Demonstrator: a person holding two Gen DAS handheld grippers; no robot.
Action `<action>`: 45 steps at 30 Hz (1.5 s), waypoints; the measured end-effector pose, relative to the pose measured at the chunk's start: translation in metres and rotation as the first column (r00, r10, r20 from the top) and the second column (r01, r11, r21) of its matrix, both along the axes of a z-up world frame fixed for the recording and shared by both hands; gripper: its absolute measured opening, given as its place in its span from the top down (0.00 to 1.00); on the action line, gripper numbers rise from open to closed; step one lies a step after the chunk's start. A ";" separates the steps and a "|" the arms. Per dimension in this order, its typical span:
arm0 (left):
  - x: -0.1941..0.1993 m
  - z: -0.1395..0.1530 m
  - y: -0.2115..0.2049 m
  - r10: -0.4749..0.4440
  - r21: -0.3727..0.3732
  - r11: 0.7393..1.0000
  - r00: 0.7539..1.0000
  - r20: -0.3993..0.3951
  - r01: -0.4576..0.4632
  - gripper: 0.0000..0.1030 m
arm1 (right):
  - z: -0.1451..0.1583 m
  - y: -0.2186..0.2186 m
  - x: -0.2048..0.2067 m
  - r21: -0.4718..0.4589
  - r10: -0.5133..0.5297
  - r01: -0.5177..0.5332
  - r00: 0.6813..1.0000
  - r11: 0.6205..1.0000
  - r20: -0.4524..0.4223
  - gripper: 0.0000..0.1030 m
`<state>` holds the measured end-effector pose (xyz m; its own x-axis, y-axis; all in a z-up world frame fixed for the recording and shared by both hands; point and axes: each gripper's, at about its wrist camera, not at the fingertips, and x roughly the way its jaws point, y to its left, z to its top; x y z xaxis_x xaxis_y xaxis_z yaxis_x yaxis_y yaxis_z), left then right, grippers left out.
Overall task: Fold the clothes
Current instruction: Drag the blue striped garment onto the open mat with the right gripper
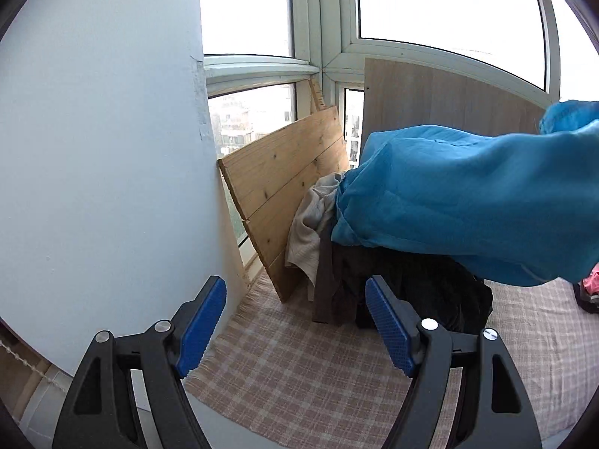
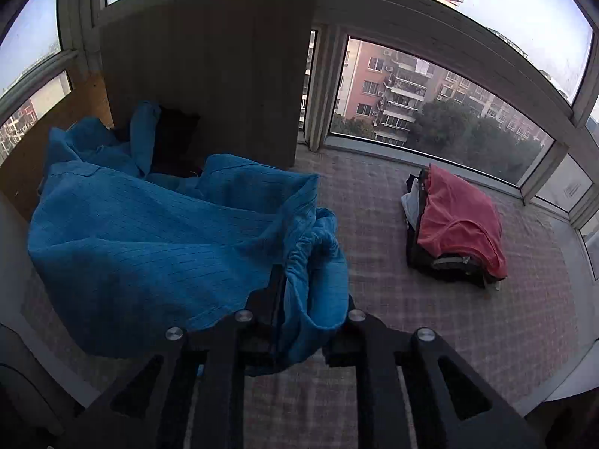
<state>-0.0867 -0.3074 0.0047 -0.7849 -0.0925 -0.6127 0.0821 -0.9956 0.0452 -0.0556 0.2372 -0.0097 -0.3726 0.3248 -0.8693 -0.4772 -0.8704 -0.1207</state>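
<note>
A blue garment (image 2: 149,239) is bunched in my right gripper (image 2: 281,292), whose fingers are shut on its edge; the cloth drapes away to the left over a heap of dark clothes. In the left wrist view the same blue garment (image 1: 449,194) stretches in from the right, raised above a pile of unfolded clothes (image 1: 374,273) in beige, brown and black. My left gripper (image 1: 295,327) stands open, blue pads apart, with nothing between them, low and to the left of the pile over the checked cloth (image 1: 284,374).
A stack of folded clothes topped by a pink garment (image 2: 458,220) lies at the right on the checked cloth (image 2: 468,329). Wooden boards (image 1: 284,183) and a panel (image 2: 209,75) lean against the windows. A white wall (image 1: 101,149) stands close on the left.
</note>
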 end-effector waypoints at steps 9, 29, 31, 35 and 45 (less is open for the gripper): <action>-0.015 -0.037 0.062 -0.112 -0.005 0.994 0.987 0.115 0.113 0.27 | -0.041 -0.051 -0.013 -0.164 0.238 -0.246 0.969 0.955 -0.071 0.50; 0.114 -0.066 0.030 0.339 -0.039 0.940 0.918 0.204 -0.338 0.27 | -0.095 -0.241 -0.139 -0.025 0.867 -0.869 0.495 0.495 -0.059 0.98; 0.115 -0.068 0.034 0.340 -0.035 0.940 0.916 0.212 -0.340 0.27 | -0.065 -0.187 -0.118 -0.064 0.812 -0.821 0.570 0.567 -0.124 0.98; 0.100 -0.071 0.057 0.278 -0.011 0.959 0.934 0.225 -0.283 0.27 | -0.038 -0.085 -0.067 -0.099 0.680 -0.696 0.717 0.711 -0.153 0.98; 0.054 -0.083 0.216 -0.083 0.012 0.996 0.963 0.258 0.083 0.27 | -0.053 0.080 0.017 -0.075 0.414 -0.420 0.906 0.904 -0.083 0.98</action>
